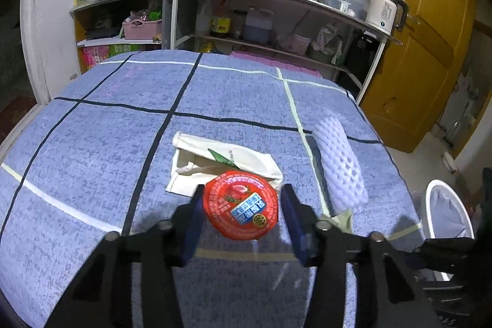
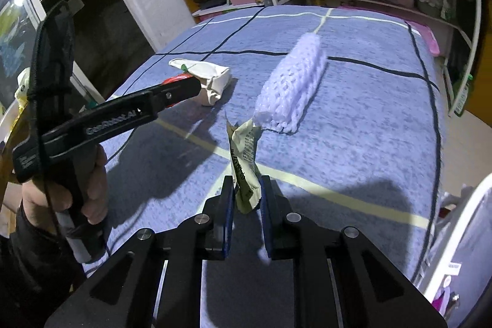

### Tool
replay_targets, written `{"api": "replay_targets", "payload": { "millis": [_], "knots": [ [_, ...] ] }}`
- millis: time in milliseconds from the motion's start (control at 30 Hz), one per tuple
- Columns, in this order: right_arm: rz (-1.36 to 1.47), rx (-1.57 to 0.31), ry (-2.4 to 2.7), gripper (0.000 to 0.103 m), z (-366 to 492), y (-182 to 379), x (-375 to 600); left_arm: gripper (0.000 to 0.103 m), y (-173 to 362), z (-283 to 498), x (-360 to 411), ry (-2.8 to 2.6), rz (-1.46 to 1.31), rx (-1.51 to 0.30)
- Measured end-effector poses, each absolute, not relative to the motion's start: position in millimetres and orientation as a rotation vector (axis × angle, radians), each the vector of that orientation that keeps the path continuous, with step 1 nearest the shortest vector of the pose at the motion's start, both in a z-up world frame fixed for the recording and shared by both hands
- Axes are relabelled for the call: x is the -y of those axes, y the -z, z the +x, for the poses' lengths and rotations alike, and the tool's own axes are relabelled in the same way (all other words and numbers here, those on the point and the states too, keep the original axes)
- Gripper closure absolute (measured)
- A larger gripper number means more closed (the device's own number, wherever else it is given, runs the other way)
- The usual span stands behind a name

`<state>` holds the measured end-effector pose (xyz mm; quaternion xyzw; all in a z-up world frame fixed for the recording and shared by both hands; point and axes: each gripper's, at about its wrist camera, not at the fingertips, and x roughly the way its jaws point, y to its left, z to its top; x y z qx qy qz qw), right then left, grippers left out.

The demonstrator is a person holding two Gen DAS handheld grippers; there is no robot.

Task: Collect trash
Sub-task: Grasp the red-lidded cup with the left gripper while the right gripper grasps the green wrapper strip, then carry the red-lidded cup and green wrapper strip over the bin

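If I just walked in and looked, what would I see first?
Probably the bright red round lid, sitting between the fingers of the left gripper near the front of the blue checked tablecloth. Next, the crumpled greenish wrapper pinched in the right gripper, sticking up above the cloth. Just beyond it lies a pale purple foam net sleeve, with a white cloth bag off to its left.
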<state>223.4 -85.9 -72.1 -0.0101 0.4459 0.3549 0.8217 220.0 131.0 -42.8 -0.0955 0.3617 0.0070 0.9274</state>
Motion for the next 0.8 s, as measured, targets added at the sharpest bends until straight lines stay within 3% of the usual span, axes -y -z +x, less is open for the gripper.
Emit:
{"api": "replay_targets", "payload": {
  "millis": [800],
  "knots": [
    [0.026,-0.803,-0.682,0.086,175.9,22.3,135.5,0.057,-4.4,144.0,-87.2,0.055,-0.202,-0.662]
  ]
}}
